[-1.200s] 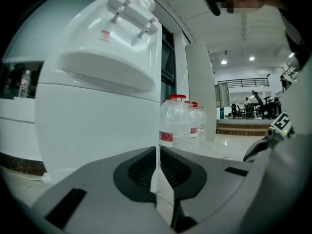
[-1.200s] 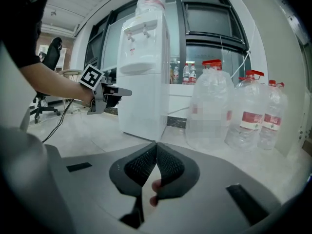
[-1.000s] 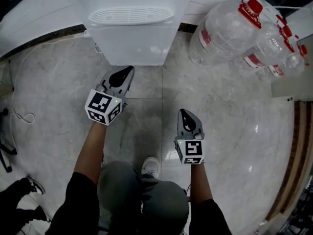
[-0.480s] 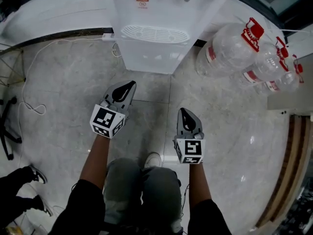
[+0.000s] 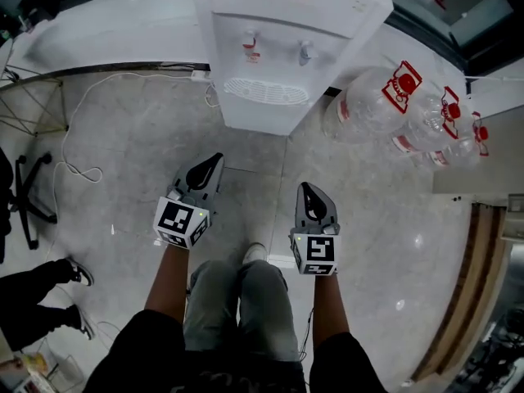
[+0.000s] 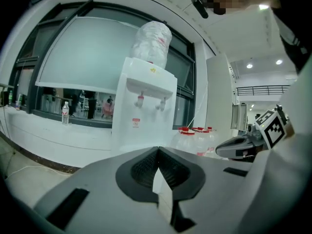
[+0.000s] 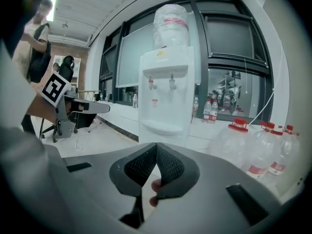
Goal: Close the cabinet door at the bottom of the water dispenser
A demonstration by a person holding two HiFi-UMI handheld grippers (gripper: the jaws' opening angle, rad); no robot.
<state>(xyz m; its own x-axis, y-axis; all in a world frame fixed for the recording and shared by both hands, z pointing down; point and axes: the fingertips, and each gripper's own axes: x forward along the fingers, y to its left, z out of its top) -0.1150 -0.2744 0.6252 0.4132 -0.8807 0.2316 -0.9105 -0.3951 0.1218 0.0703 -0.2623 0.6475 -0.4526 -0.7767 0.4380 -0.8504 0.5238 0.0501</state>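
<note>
"Grippers?"
"Left gripper (image 5: 214,162) and right gripper (image 5: 307,190): jaws together, nothing between."
"The water dispenser (image 5: 282,64)?"
"Ahead of both tips, bare floor (image 5: 255,155) between; its bottom door is hidden. Bottles (image 5: 385,98) lie ahead-right."

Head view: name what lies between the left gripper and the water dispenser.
Only bare floor tiles separate left gripper and water dispenser, per the head view.

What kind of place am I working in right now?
Probably an office or commercial building's common area: a white water dispenser stands against a wall of big windows, spare water jugs sit beside it on the polished stone-look floor, and an office chair sits off to the left.
</note>
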